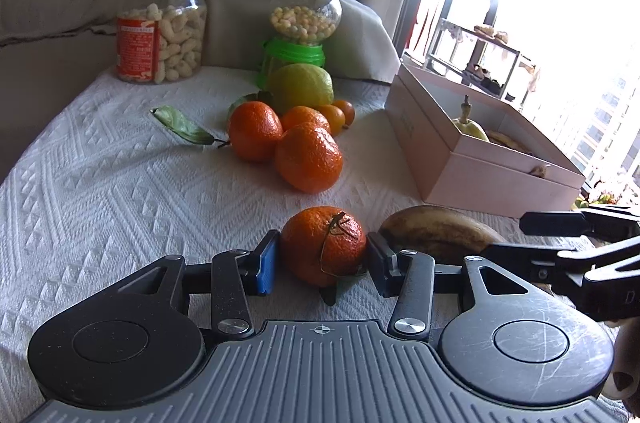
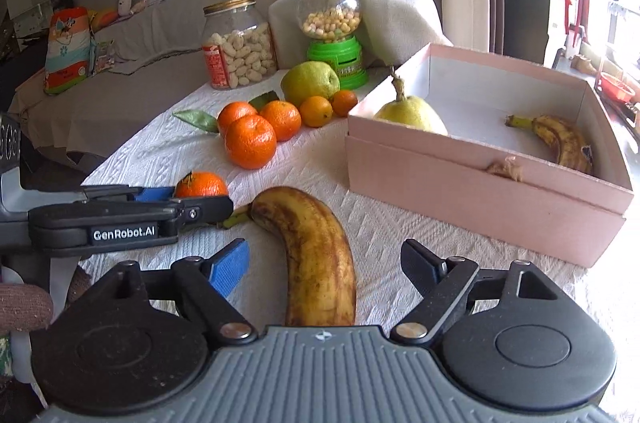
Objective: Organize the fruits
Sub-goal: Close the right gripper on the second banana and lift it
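Here, low in the frame, the left gripper (image 1: 322, 261) seems clamped on a tangerine (image 1: 323, 250); the right gripper (image 2: 325, 269), jaws apart, straddles a banana (image 2: 316, 255). Close squarely before lifting toward the pink box (image 2: 480, 191).

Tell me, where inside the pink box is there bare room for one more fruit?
The pink box has a bare white floor between the pear at its left side and the banana at its right, extending to the back wall. Only the box's right front corner looks crowded.

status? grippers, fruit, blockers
Left gripper closed on tangerine. Right gripper open, straddling banana. Pink box path unobstructed.
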{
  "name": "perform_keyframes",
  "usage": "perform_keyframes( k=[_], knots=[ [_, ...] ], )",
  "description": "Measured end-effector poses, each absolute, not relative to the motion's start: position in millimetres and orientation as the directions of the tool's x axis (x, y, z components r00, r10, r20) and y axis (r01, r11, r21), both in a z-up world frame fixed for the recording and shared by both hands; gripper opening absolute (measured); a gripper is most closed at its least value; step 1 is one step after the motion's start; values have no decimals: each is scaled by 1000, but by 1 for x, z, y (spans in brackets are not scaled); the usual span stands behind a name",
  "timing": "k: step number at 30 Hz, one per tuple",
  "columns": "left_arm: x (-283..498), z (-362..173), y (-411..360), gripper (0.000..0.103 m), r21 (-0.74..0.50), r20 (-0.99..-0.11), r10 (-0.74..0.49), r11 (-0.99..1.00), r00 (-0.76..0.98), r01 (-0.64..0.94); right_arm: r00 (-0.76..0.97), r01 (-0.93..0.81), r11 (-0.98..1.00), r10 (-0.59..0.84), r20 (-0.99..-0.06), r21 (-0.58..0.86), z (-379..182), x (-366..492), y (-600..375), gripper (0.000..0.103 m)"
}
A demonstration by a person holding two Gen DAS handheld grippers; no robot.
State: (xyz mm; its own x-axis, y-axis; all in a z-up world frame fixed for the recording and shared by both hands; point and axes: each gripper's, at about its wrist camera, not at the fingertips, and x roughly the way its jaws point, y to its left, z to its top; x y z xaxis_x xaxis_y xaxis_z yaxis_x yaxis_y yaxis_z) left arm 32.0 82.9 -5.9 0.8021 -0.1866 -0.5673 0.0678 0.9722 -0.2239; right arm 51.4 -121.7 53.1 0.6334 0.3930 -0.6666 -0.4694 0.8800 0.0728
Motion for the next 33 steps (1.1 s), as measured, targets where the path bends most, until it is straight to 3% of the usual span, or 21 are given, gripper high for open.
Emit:
perform_keyframes(
  k=[10,16,27,33],
  knots=[
    [15,-6,111,51,-250,-562,-158,968,812,15,663,-559,827,408,-627,-54,76,79,-46,76],
    [13,-6,109,51,-235,-560,-155,972,814,24,620,-561,826,376,-689,-53,53,108,-10,70],
    [14,-6,109,51,-233,-560,-155,972,814,25,571,-525,851,367,-735,18,61,81,-82,69],
    [15,-6,108,51,-225,-562,-151,974,813,26,568,-530,848,336,-751,-21,47,74,-87,61]
  ],
)
